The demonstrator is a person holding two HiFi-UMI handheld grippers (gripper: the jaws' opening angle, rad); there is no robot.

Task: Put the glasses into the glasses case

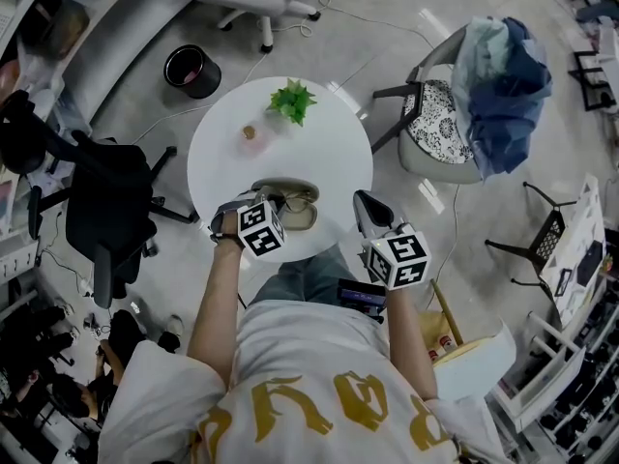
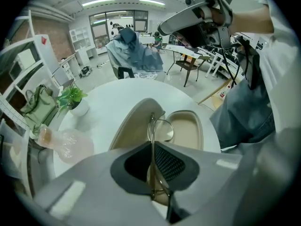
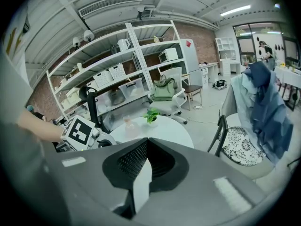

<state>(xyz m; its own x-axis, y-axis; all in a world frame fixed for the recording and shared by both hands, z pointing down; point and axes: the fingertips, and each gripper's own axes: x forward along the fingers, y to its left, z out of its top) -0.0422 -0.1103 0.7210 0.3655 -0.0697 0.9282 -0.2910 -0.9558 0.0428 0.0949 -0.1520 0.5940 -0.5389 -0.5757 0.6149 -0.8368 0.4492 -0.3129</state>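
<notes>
The beige glasses case (image 1: 308, 217) lies open near the front edge of the round white table (image 1: 329, 143). In the left gripper view its lid (image 2: 129, 126) stands up at the left and its tray (image 2: 187, 128) lies at the right. My left gripper (image 2: 152, 144) is shut on thin metal-framed glasses (image 2: 157, 128), holding them upright just over the case. From the head view the left gripper (image 1: 274, 206) sits at the case's near-left side. My right gripper (image 1: 361, 199) hovers to the right of the case, above the table's edge; its jaws (image 3: 147, 141) meet with nothing between them.
A small potted plant (image 1: 292, 101) and a pinkish bottle (image 1: 250, 133) stand at the table's far side. A chair draped with blue clothes (image 1: 493, 85) is at the right, a black chair (image 1: 106, 206) at the left, and a black bin (image 1: 191, 70) beyond the table.
</notes>
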